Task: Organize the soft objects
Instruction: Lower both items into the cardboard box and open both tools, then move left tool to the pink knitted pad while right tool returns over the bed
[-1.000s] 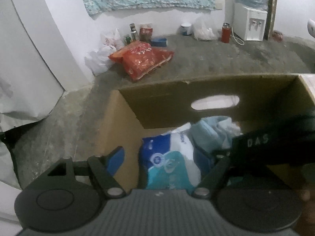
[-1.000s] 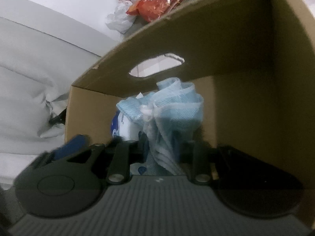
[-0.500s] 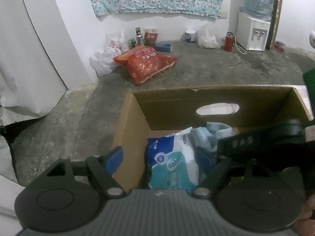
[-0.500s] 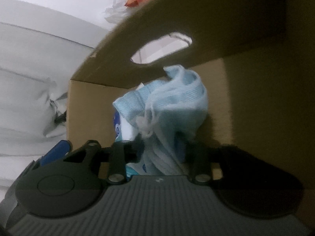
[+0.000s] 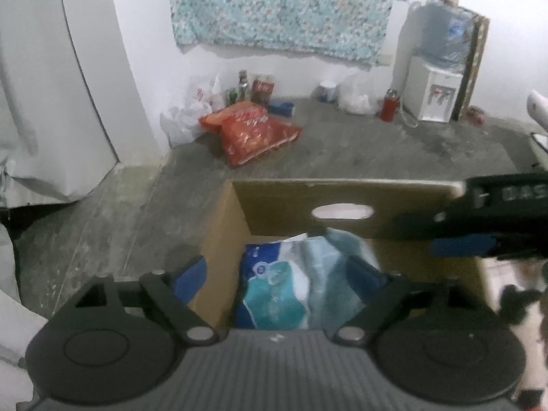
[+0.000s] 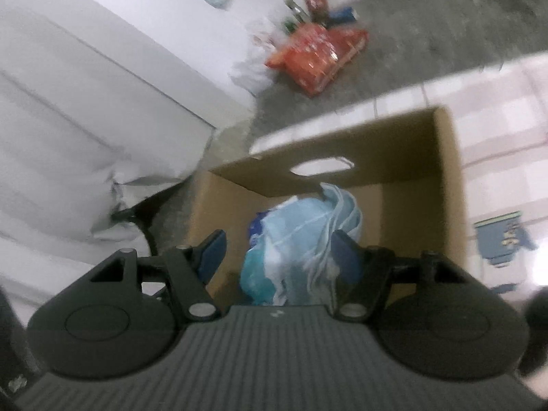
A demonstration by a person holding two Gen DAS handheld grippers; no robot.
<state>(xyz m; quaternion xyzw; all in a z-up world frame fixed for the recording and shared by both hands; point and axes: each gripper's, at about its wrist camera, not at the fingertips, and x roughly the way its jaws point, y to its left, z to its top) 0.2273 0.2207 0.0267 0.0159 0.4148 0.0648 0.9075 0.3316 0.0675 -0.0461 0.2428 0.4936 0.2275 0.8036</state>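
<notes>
A brown cardboard box (image 5: 284, 205) with a hand-hole stands on the floor; it also shows in the right wrist view (image 6: 411, 144). Inside lie a blue-and-white plastic pack (image 5: 270, 284) and a light blue cloth (image 5: 339, 260). In the right wrist view the cloth (image 6: 308, 236) rests on the pack (image 6: 257, 274) in the box. My left gripper (image 5: 279, 274) is open and empty above the box's near edge. My right gripper (image 6: 279, 251) is open and empty, raised above the box; it shows at the right of the left wrist view (image 5: 479, 236).
An orange snack bag (image 5: 253, 130), white plastic bags (image 5: 185, 120), bottles and cans (image 5: 253, 85) line the far wall. A water dispenser (image 5: 435, 85) stands at the back right. A white sheet-covered mass (image 6: 68, 137) lies left of the box. A small blue garment (image 6: 503, 236) lies on tiles right.
My right gripper opened and let go of the light blue cloth, which now lies in the box, then rose up and out. My left gripper also lifted and drew back.
</notes>
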